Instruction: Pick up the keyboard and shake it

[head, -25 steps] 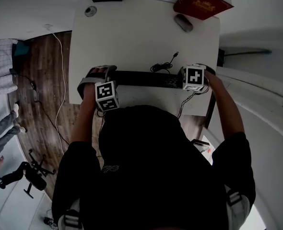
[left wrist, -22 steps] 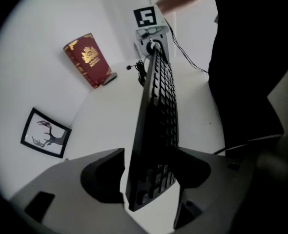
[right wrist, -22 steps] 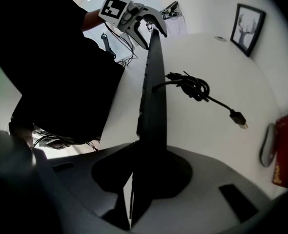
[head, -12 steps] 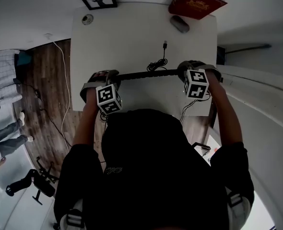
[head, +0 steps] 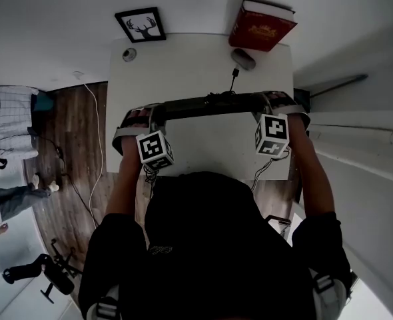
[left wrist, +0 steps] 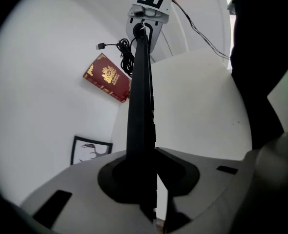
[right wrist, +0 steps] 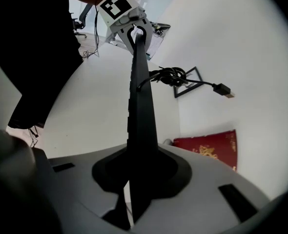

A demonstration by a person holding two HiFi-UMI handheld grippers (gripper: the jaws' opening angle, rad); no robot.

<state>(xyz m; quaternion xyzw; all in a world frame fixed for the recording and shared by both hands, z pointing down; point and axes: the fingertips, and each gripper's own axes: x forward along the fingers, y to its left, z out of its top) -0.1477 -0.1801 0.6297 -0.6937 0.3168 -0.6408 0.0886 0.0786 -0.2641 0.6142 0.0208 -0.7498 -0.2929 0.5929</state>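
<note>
A slim black keyboard [head: 210, 105] hangs in the air above the white table [head: 196, 65], held edge-on at both ends. My left gripper [head: 143, 117] grips its left end, jaws still closing, with the pads against the keyboard [left wrist: 141, 96] in the left gripper view [left wrist: 149, 179]. At the other end, my right gripper [head: 280, 107] is shut on the keyboard [right wrist: 141, 96], as the right gripper view [right wrist: 136, 179] shows. The keyboard's coiled black cable [head: 233, 82] dangles from its far edge, its plug free [right wrist: 222, 89].
A red book [head: 260, 25] lies at the table's far right corner, with a grey mouse [head: 243, 59] beside it. A framed deer picture [head: 140, 24] and a small round object [head: 128, 54] sit far left. A person's legs [head: 3, 199] stand on the wood floor at left.
The keyboard has left the table and risen with both grippers. The left jaws have closed onto its left end. The cable now hangs off the table.
</note>
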